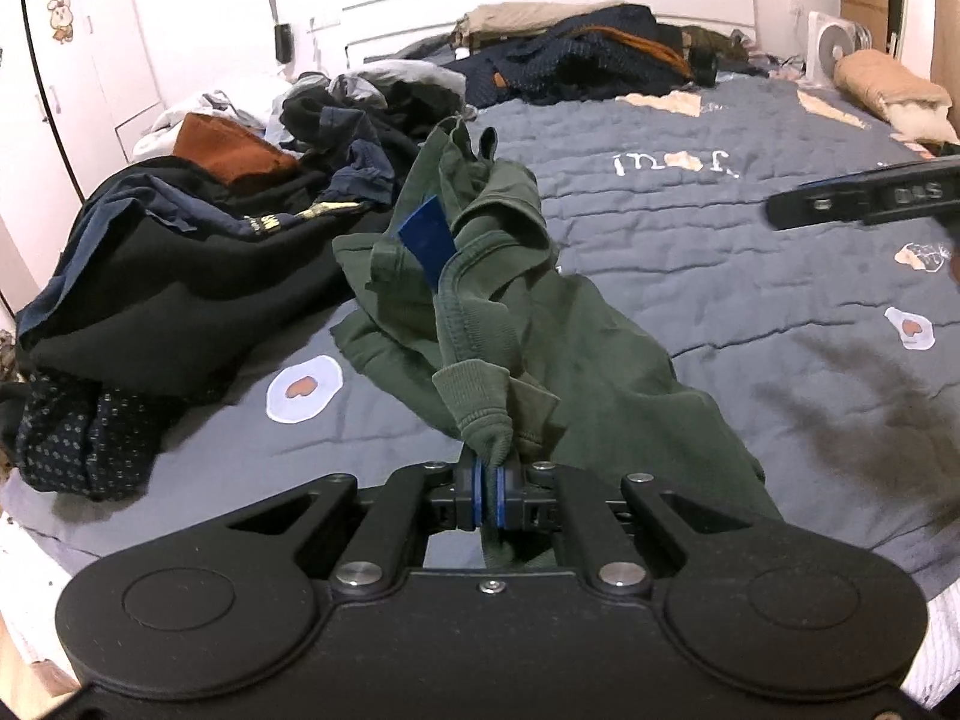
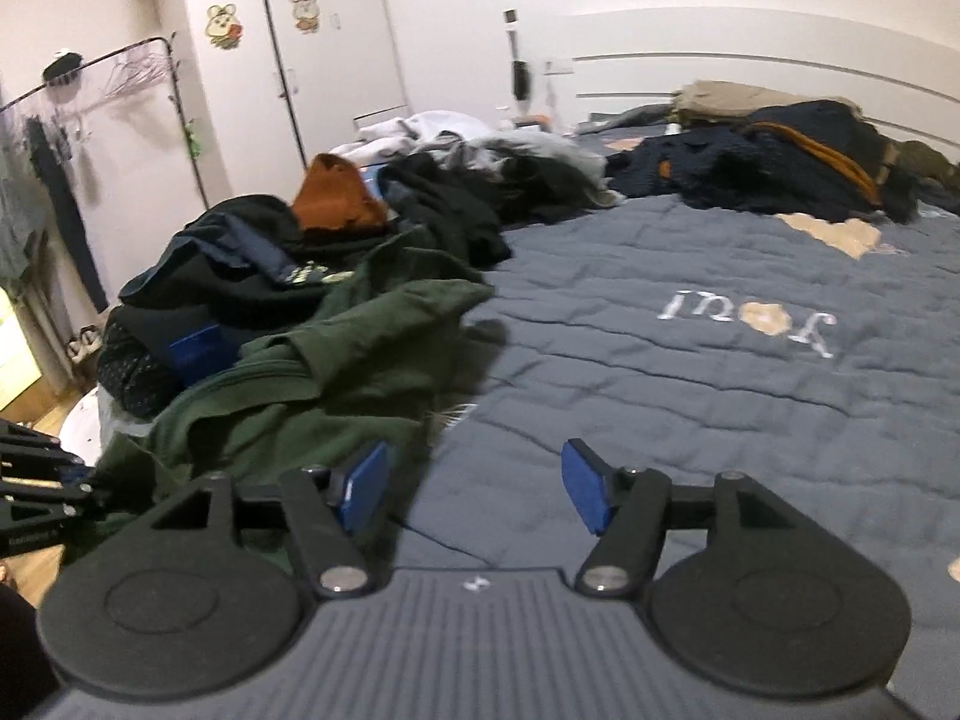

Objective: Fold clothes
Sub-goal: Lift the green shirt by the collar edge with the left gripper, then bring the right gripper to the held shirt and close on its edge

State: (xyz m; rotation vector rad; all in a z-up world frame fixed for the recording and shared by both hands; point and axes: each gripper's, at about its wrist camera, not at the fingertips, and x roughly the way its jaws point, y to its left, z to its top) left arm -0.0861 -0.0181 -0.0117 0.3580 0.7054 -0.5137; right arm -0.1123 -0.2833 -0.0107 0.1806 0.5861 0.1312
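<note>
The green sweatshirt (image 1: 540, 324) lies crumpled on the grey-blue quilt (image 1: 720, 276) beside a dark clothes pile (image 1: 180, 252), its ribbed cuff pinched in the left gripper (image 1: 489, 495), while the right gripper (image 2: 474, 489) hovers wide apart, empty.

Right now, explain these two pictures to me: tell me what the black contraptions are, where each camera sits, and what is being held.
Each black contraption is a hand-held two-finger gripper with a camera looking along its fingers. One picture comes from the left gripper: its blue pads are shut on a ribbed cuff of the green sweatshirt, which trails across the grey-blue quilt. The other comes from the right gripper: its jaws stand open over the quilt, holding nothing, with the sweatshirt just to its left. A pile of dark clothes lies to the left on the bed, and more clothes are heaped by the headboard.
</note>
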